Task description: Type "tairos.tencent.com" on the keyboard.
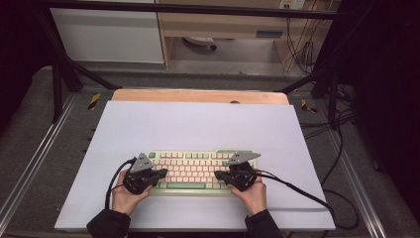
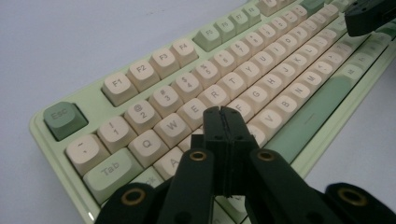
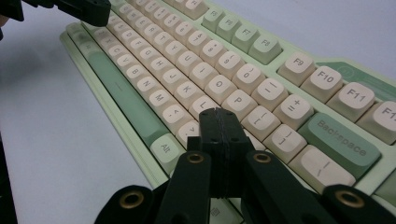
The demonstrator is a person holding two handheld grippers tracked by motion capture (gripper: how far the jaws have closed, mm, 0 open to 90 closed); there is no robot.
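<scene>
A pale green keyboard point(image 1: 190, 170) with cream keys lies on a white sheet near the table's front. My left gripper point(image 1: 162, 173) hovers over its left end, jaws shut with nothing between them; in the left gripper view its tips point(image 2: 222, 113) sit just above the keys near the S and D of the keyboard point(image 2: 140, 98). My right gripper point(image 1: 218, 175) is over the right end, also shut and empty; in the right gripper view its tips point(image 3: 217, 115) hang above the keys near L and the semicolon of the keyboard point(image 3: 261, 79). Whether either tip touches a key I cannot tell.
The white sheet point(image 1: 198, 124) covers most of the wooden table point(image 1: 198, 96). Black cables point(image 1: 297, 191) trail from both grippers, the right one off the sheet's right edge. Black frame bars and a shelf unit stand beyond the table. The other gripper point(image 2: 371, 16) shows at the far end.
</scene>
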